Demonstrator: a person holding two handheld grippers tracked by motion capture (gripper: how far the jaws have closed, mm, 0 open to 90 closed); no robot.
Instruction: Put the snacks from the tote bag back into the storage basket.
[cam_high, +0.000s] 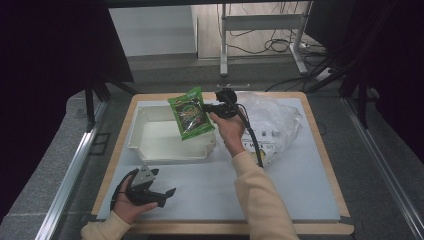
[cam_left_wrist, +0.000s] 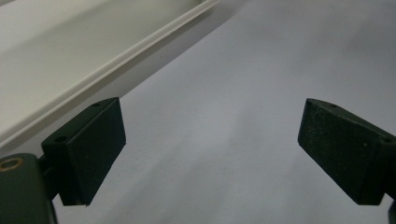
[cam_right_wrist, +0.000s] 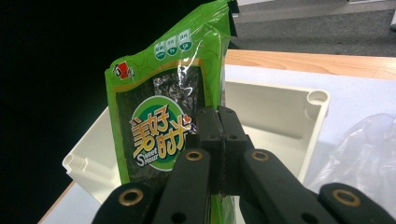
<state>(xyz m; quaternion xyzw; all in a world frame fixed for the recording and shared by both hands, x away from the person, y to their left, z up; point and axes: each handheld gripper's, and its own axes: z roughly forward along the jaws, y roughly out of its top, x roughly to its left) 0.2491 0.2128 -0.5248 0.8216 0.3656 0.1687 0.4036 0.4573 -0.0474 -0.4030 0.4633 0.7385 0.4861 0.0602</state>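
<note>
White mat on wooden table

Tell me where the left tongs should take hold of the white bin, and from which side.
Grip the near long wall of the white bin at its rim, coming from above. The bin is open-topped with a thin lipped edge, and that wall faces the open left tongs, so, probably, one jaw can slip inside and one outside.

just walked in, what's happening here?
A person works at the table with two hand-held grippers. The right gripper is shut on a green snack packet, holding it above the white tray. The left gripper rests open on the mat in front of the tray. A clear plastic bag lies to the right.
</note>
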